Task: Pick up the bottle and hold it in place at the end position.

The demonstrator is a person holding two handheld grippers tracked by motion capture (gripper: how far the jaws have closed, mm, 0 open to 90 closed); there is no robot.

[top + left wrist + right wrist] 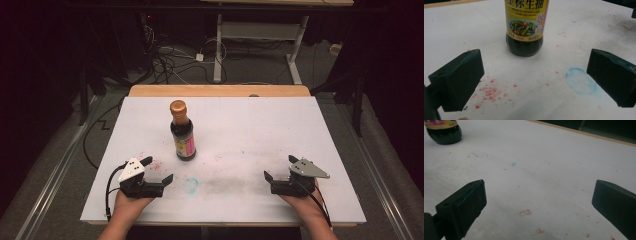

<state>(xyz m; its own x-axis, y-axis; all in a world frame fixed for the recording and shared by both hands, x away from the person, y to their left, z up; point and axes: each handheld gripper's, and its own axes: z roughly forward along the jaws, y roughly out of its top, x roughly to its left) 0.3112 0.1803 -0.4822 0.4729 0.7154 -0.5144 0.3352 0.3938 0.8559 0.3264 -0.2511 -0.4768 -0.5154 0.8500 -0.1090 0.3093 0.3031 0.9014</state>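
Note:
A dark soy sauce bottle (182, 132) with a brown cap and a yellow label stands upright on the white table top (250, 125), left of centre. In the left gripper view the bottle (524, 27) stands straight ahead, beyond the jaws. My left gripper (157, 170) rests near the front left, open, with nothing between its jaws. My right gripper (280, 167) rests at the front right, open and empty. In the right gripper view the bottle's base (444, 132) sits at the far upper left.
The white top carries red specks (490, 91) and a faint blue ring (580, 81) between the left gripper and the bottle. A wooden strip (220, 90) borders the far edge. Cables and desk legs (217, 50) lie on the floor beyond.

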